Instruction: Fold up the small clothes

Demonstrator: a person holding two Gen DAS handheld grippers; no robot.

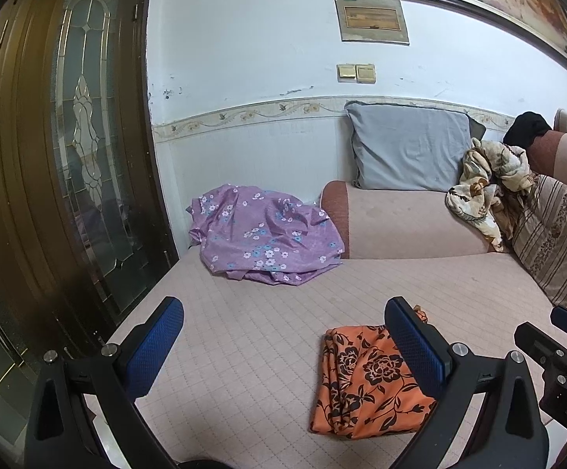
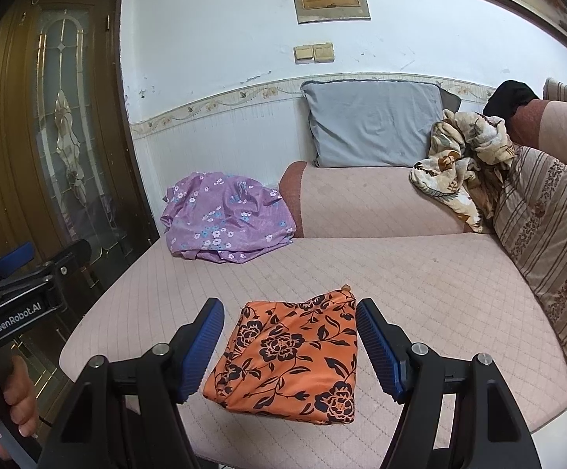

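Observation:
An orange garment with black flowers [image 1: 361, 387] [image 2: 295, 355] lies folded into a compact packet near the front of the pink quilted seat [image 2: 420, 273]. My right gripper [image 2: 289, 338] hovers just in front of it, open; the packet shows between the blue pads, which do not press on it. My left gripper [image 1: 287, 336] is open and empty to the packet's left, and its right finger [image 1: 416, 348] hides the packet's edge. A crumpled purple flowered garment [image 1: 263, 234] [image 2: 224, 219] lies at the seat's back left. A cream flowered garment [image 1: 486, 183] [image 2: 459, 156] is bunched on the bolster.
A grey pillow [image 2: 373, 125] leans on the wall behind the pink bolster [image 2: 361, 203]. A striped cushion [image 2: 549, 242] lines the right side. A brown door with glass [image 1: 68, 156] stands close on the left. A hand [image 2: 17, 398] grips the left tool's handle.

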